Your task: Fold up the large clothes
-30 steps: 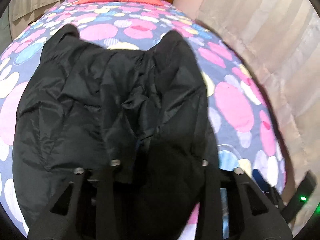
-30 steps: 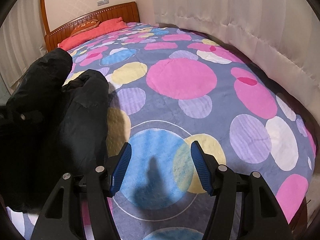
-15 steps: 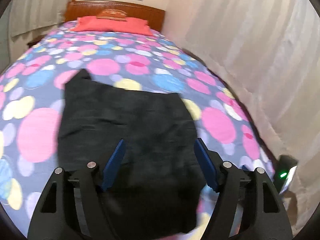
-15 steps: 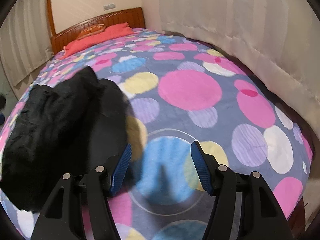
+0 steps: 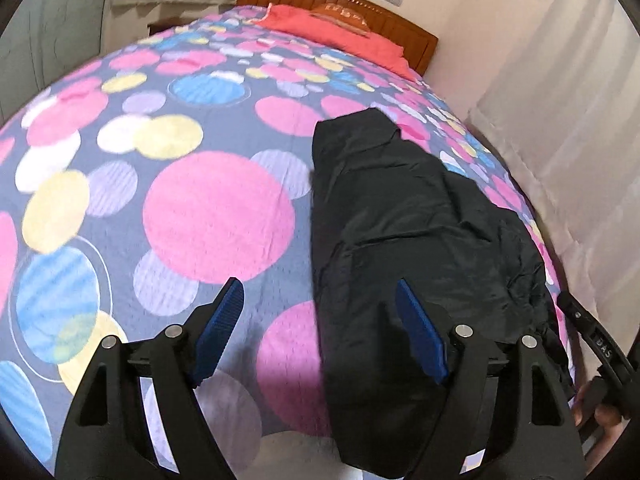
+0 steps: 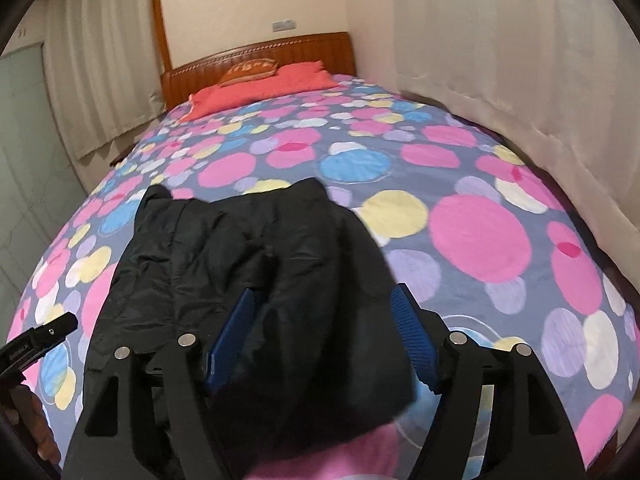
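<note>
A second ago the left gripper [image 5: 318,328] was clamped on the black jacket [image 5: 404,216], with dark cloth draped over its fingers and both sleeves hanging up the bed; half a second ago it had already let go, and now its jaws stand wide apart with nothing between them, the jacket lying in a long, narrow bundle on the bed [image 5: 216,208] toward that view's right side. The camera has also swung left, so more of the dotted cover shows beside the cloth. This reads as one fold finished and dropped: the garment looks doubled lengthwise, with its near end reaching the foot of the bed, so a crosswise fold probably remains. The right gripper [image 6: 324,332], which was well to the side over bare cover, has moved in over the jacket's near end; its jaws are spread, and the dark cloth fills the space between and in front of them, though whether the pads touch it is hard to tell. Both grippers hover low, angled down toward the foot of the bed, the left just beside the jacket's edge, the right directly above it. A red pillow [image 6: 256,88] lies far off by the headboard.
</note>
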{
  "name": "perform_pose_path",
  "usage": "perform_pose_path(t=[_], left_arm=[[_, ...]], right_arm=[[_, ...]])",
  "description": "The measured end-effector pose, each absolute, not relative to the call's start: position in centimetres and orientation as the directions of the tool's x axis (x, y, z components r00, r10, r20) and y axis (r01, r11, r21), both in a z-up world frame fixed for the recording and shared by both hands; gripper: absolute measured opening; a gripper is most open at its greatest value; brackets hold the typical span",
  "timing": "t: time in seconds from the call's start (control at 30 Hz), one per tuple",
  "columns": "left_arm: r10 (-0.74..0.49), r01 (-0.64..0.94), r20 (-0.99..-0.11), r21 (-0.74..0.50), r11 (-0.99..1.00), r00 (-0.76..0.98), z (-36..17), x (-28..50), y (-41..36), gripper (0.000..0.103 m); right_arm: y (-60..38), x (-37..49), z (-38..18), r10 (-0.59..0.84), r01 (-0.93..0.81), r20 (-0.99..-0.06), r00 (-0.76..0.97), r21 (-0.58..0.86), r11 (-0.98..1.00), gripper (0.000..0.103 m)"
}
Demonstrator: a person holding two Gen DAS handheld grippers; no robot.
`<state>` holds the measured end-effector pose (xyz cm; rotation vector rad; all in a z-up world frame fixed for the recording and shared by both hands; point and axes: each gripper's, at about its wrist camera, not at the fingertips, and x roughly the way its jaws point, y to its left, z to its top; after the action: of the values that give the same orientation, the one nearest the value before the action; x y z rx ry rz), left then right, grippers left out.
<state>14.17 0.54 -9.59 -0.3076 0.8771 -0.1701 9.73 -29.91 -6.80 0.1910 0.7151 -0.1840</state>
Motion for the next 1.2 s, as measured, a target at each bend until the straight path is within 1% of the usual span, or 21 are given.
perform_pose_path(t=[0.2,0.3,0.4,0.57,0.7,0.73,0.77,0.8,0.83,0.87,0.93,1.03,1.2], left_arm=[[-0.339,0.056,-0.730,-0.382,0.922,0.594,-11.1,14.7,-0.8,0.078],[-0.350,0.065,-0.722,-0.391,0.918,0.597,-11.3,15.3,-1.6,0.078],[-0.357,0.067,-0.722,-0.397,0.915,0.593,-11.5,15.9,-1.9,0.078],[-0.358,0.067,-0.727,-0.396,0.916,0.586,-11.9,16.5,-2.6,0.078],[-0.351,0.075,-0.730,-0.383,0.921,0.586,-12.2,16.5,-3.1,0.078],[-0.351,0.077,-0.731,-0.381,0.921,0.585,-12.3,16.5,-3.2,0.079],[-0.353,0.078,-0.731,-0.382,0.921,0.584,-12.4,16.6,-3.2,0.079],[-0.356,0.078,-0.731,-0.385,0.920,0.582,-12.5,16.6,-3.3,0.079],[-0.356,0.077,-0.732,-0.386,0.919,0.581,-12.5,16.6,-3.3,0.079],[-0.355,0.075,-0.732,-0.386,0.920,0.582,-12.5,16.6,-3.4,0.079],[-0.346,0.073,-0.733,-0.377,0.923,0.585,-12.4,16.6,-3.5,0.079],[-0.326,0.073,-0.735,-0.354,0.932,0.594,-11.6,16.3,-3.7,0.079],[-0.359,0.101,-0.713,-0.378,0.920,0.602,-10.2,15.9,-4.2,0.079]], right_arm=[[-28.8,11.8,-8.7,-0.078,0.227,-0.721,0.688,0.112,0.967,0.070],[-28.9,12.5,-9.8,-0.059,0.236,-0.747,0.662,0.133,0.963,0.071],[-29.3,13.2,-10.4,-0.041,0.245,-0.762,0.647,0.156,0.957,0.075],[-29.3,14.0,-11.0,-0.023,0.244,-0.776,0.630,0.169,0.955,0.075],[-28.9,14.2,-11.6,0.018,0.223,-0.782,0.623,0.199,0.954,0.074],[-28.9,14.3,-11.9,0.033,0.215,-0.784,0.620,0.210,0.954,0.066],[-28.8,14.3,-12.2,0.057,0.204,-0.784,0.618,0.230,0.952,0.059],[-28.9,14.4,-12.4,0.079,0.197,-0.786,0.614,0.249,0.948,0.050],[-28.8,14.5,-12.5,0.087,0.192,-0.785,0.613,0.255,0.948,0.042],[-28.5,14.5,-12.4,0.093,0.179,-0.782,0.616,0.255,0.950,0.037],[-28.1,14.3,-12.0,0.089,0.162,-0.772,0.629,0.242,0.957,0.020],[-27.8,13.6,-10.9,0.064,0.151,-0.742,0.667,0.219,0.964,0.011],[-28.9,12.8,-8.3,-0.009,0.158,-0.686,0.727,0.154,0.975,0.009]])
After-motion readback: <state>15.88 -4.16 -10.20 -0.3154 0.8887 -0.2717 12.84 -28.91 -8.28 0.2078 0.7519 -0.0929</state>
